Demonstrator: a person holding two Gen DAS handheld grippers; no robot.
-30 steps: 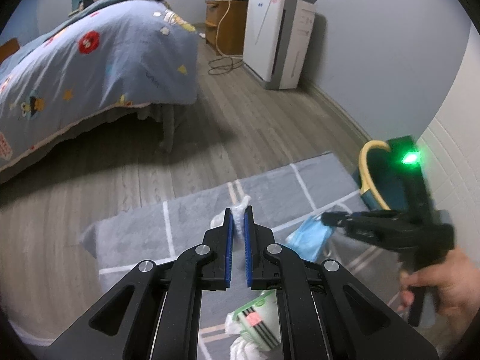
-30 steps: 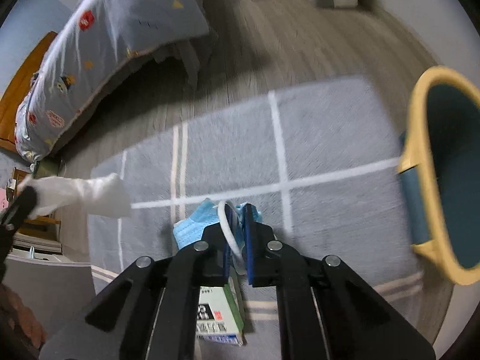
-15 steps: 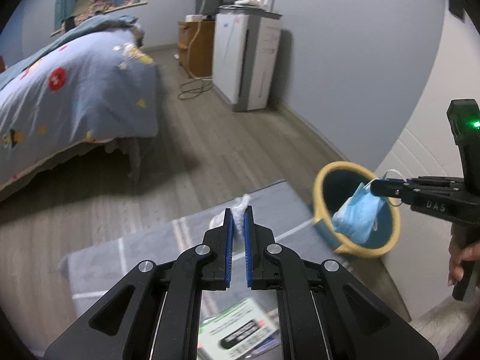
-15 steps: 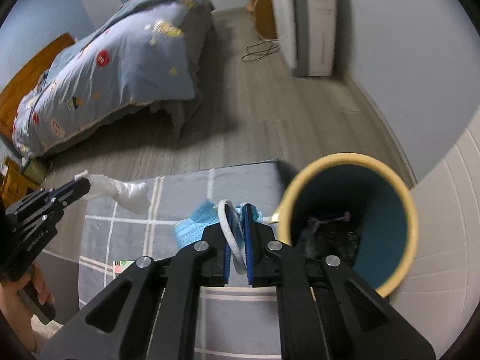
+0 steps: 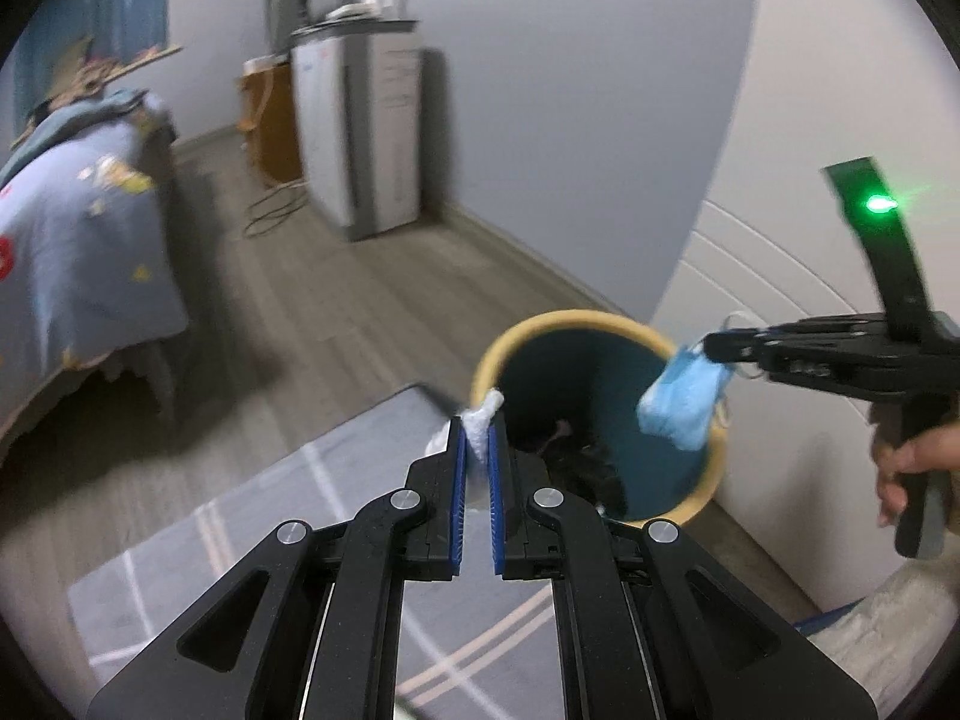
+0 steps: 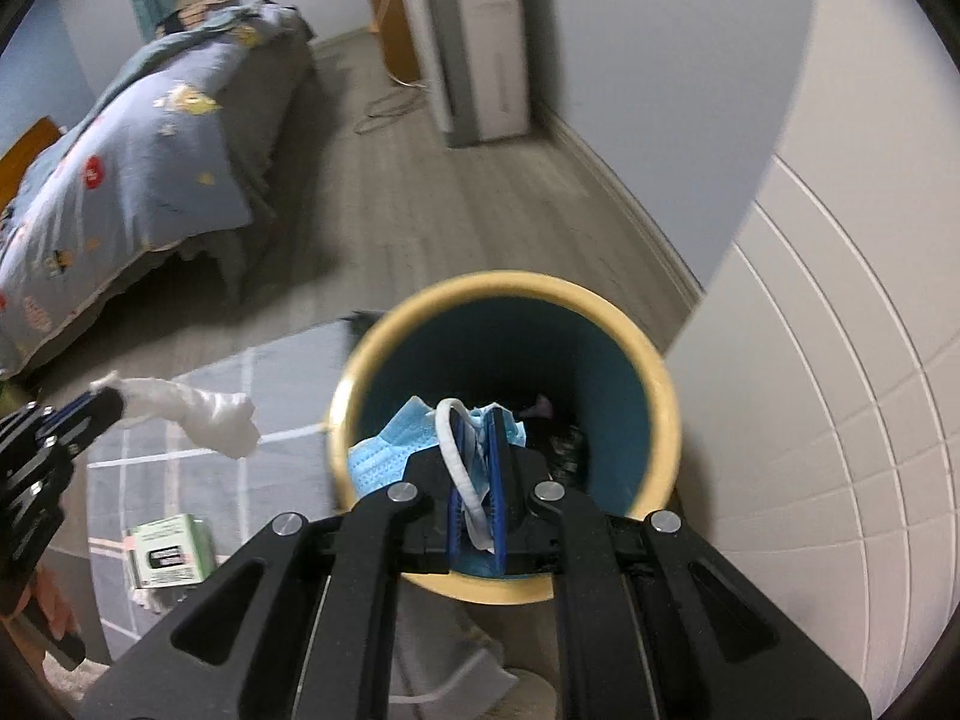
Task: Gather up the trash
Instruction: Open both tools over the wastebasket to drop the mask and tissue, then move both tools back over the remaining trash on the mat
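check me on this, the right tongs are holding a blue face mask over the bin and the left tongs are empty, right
Not quite. The right tongs do hold the blue face mask over the bin, but the left tongs are not empty: they are shut on a wad of white tissue, as the left wrist view shows.

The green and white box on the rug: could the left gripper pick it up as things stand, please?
Probably not yet: the left gripper is shut on a white crumpled wrapper near the bin, while the green and white box lies apart on the rug.
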